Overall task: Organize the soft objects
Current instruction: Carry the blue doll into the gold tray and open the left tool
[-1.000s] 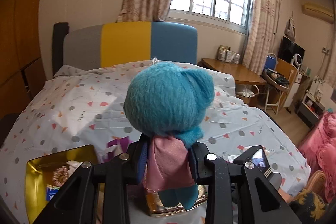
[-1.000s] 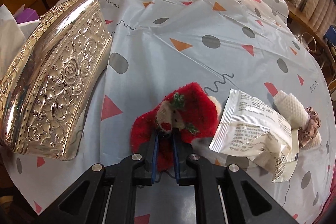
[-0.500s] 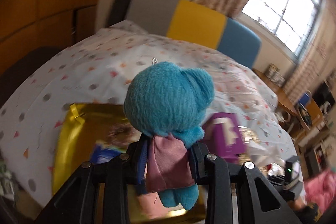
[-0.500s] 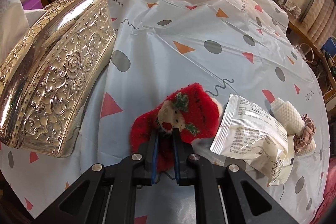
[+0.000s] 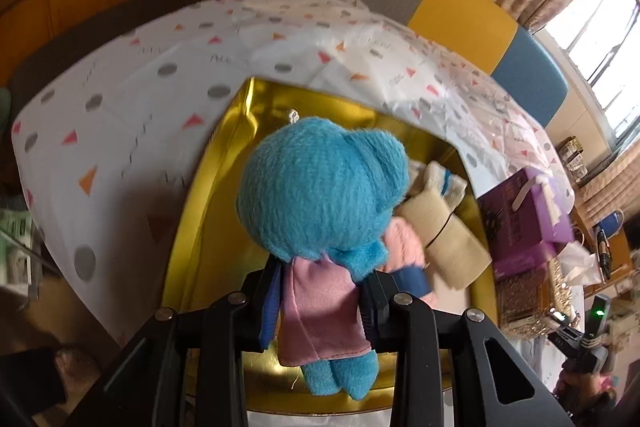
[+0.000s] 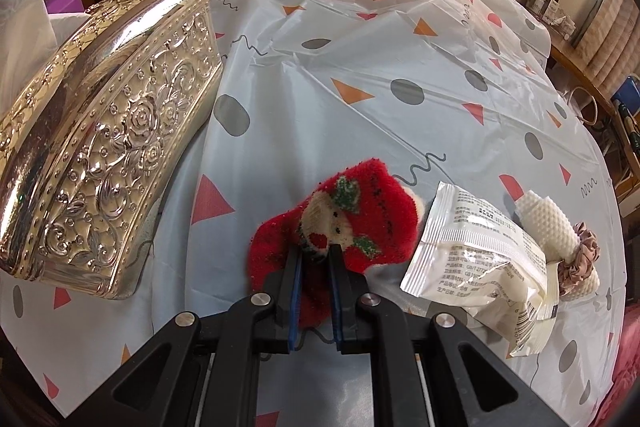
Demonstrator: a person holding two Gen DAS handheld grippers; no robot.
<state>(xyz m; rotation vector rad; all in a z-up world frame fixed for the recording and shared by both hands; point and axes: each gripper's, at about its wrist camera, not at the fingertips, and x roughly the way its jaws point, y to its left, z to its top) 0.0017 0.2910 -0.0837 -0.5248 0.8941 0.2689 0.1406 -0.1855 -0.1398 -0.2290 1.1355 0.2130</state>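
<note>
My left gripper [image 5: 320, 283] is shut on a blue plush doll [image 5: 320, 195] in a pink dress, gripped at the body, head away from the camera. It hangs over an open gold tin [image 5: 208, 195] that holds a beige cloth bundle [image 5: 444, 227] and a pink plush piece [image 5: 404, 243]. My right gripper [image 6: 314, 259] is shut on a red plush sock [image 6: 360, 211] with a bear face, which lies on the patterned sheet. The doll hides much of the tin's inside.
A silver embossed lid [image 6: 108, 131] lies left of the sock. A white packet [image 6: 476, 251], a white sponge [image 6: 548, 219] and a pink scrunchie [image 6: 580, 255] lie to its right. A purple box [image 5: 524, 223] stands beside the tin. The bed [image 5: 132, 95] drops off at the left.
My left gripper has swung left and down with the blue doll, from facing the headboard to hanging over the gold tin. The right gripper has stayed on the red sock.
</note>
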